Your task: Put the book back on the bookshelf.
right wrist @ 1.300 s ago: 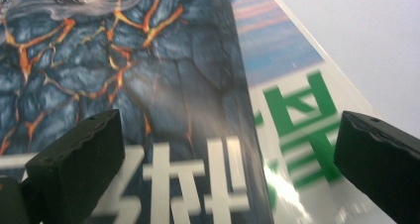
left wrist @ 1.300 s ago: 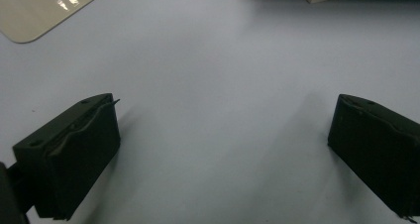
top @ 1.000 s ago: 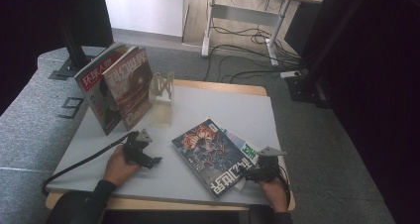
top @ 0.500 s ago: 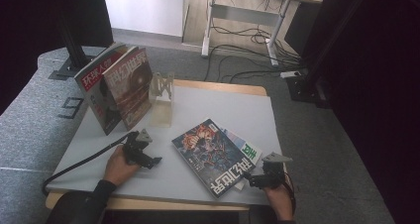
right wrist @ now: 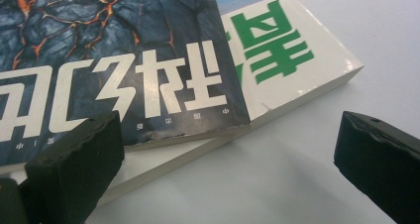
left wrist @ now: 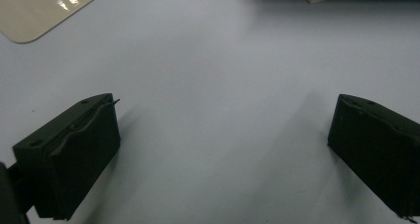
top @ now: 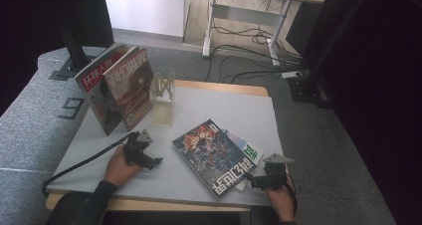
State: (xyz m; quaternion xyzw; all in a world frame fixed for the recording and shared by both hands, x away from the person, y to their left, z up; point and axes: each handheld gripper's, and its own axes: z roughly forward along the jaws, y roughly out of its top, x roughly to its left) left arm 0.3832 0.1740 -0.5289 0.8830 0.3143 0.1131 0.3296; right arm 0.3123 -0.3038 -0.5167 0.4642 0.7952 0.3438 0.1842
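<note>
A: High view, left side: left gripper rests on the table, jaws spread, nothing between them.
B: Magazines?
A: Dark magazine lies on the white magazine, mid-table. Right gripper sits at their near corner, jaws apart.

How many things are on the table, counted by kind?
Magazines standing in the rack: 2
Magazines lying flat, stacked: 2
Rack: 1
Grippers: 2, left gripper, right gripper
Total: 7
</note>
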